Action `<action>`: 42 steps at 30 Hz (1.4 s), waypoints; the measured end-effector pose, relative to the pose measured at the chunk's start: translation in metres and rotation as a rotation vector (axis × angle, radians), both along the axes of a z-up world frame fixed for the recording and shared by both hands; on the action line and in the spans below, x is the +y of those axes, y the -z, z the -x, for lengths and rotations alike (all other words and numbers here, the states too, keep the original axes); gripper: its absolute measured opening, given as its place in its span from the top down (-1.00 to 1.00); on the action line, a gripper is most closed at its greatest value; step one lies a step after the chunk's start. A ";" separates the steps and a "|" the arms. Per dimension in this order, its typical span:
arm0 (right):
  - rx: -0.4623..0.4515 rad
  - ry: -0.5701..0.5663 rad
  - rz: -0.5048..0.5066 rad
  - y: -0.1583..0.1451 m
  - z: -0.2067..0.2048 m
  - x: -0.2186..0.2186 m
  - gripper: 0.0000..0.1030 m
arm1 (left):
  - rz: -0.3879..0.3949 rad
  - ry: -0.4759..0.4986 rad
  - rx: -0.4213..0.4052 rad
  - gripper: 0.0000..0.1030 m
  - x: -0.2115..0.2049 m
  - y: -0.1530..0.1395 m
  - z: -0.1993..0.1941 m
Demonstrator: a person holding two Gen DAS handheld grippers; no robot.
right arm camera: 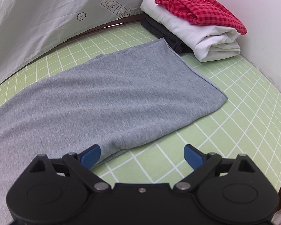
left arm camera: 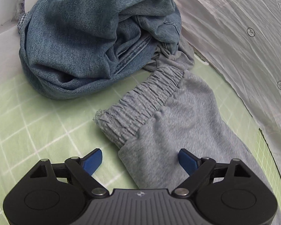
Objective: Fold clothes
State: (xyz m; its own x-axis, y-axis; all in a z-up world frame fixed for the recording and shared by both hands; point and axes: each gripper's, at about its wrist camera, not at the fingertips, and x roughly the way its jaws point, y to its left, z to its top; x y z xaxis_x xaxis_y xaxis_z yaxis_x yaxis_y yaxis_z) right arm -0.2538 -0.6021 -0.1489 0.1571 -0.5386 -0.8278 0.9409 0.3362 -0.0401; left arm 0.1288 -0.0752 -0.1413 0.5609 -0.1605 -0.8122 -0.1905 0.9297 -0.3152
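Note:
Grey sweatpants [left arm camera: 178, 131] lie flat on the green grid mat [left arm camera: 37, 127]; the gathered elastic waistband [left arm camera: 140, 105] shows in the left wrist view. My left gripper [left arm camera: 140, 159] is open, hovering over the corner just below the waistband, one blue pad over the cloth and the other over the mat. In the right wrist view the leg end of the sweatpants [right arm camera: 121, 97] stretches away across the mat [right arm camera: 234, 121]. My right gripper [right arm camera: 142, 154] is open at the near edge of the leg, its left pad touching the fabric's fold.
A crumpled pile of blue jeans [left arm camera: 84, 37] sits beyond the waistband, overlapping it. A white printed sheet [left arm camera: 243, 37] hangs along the mat's far edge. A folded stack with a red checked garment [right arm camera: 202, 9] on white and black clothes stands at the far right corner by the wall.

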 end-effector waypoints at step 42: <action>-0.175 0.129 -0.052 0.028 0.082 -0.099 -0.87 | -0.161 0.723 -0.095 0.16 -0.280 -0.015 0.133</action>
